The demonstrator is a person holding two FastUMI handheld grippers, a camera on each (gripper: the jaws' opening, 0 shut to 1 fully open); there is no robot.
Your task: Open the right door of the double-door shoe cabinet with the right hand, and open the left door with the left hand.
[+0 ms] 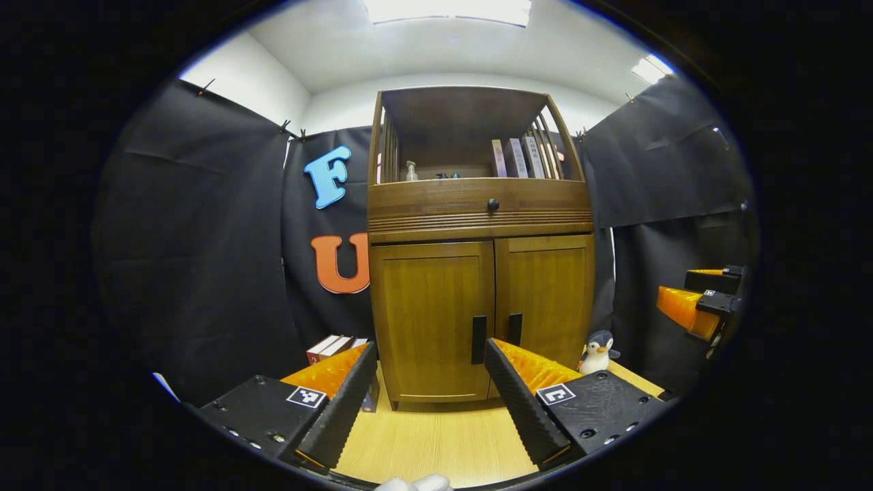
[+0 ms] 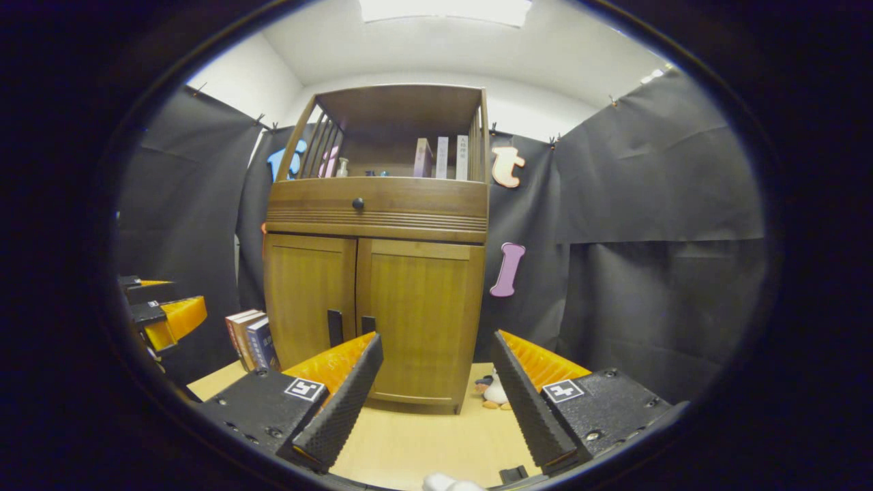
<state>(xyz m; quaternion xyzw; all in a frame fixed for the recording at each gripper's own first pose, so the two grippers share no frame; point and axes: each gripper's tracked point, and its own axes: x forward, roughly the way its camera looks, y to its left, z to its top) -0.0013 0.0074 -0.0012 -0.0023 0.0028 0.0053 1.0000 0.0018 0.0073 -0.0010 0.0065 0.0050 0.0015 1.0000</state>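
Both devices are held level and face the shoe cabinet head-on, short of contact. In the left gripper view, the left gripper has its fingers spread wide, nothing between them; the left door stands closed directly ahead between the fingers, its dark handle just above the tip of the finger on the view's right. The right door is also closed, its handle just beside the first. In the right gripper view, the right gripper is likewise spread wide and empty; the right door lies ahead between its fingers, with both handles above the tip of the finger on the view's left. Bare wooden floor separates each gripper from the cabinet base. A stack of books stands beside the cabinet, beyond the left gripper's finger on the view's left; a toy penguin sits at the opposite side of the cabinet. Each view catches the other gripper at its outer edge, well apart.
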